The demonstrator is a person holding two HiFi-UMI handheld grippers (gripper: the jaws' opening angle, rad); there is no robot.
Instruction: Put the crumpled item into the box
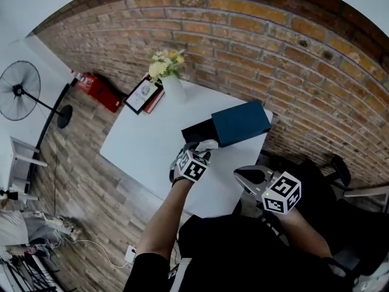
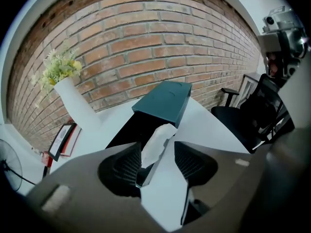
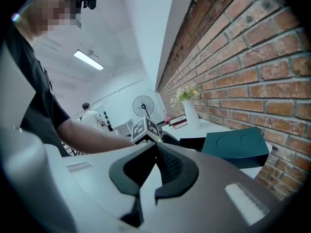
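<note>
An open dark box (image 1: 196, 132) stands on the white table (image 1: 143, 148), its teal lid (image 1: 240, 122) resting askew over the far end. In the left gripper view the crumpled white item (image 2: 158, 141) sits at the near corner of the box (image 2: 131, 129), close to my left pad. My left gripper (image 2: 158, 155) is open around it, with a wide gap to the right pad. In the head view the left gripper (image 1: 198, 153) hovers at the box's near edge. My right gripper (image 1: 244, 175) (image 3: 156, 152) is held off the table's corner, shut and empty.
A white vase with flowers (image 1: 172, 85) and a framed picture (image 1: 143, 95) stand at the table's far end. A brick wall runs behind. A black chair (image 2: 252, 115) is to the right, and a fan (image 1: 21, 90) and a red object (image 1: 100, 91) are on the floor to the left.
</note>
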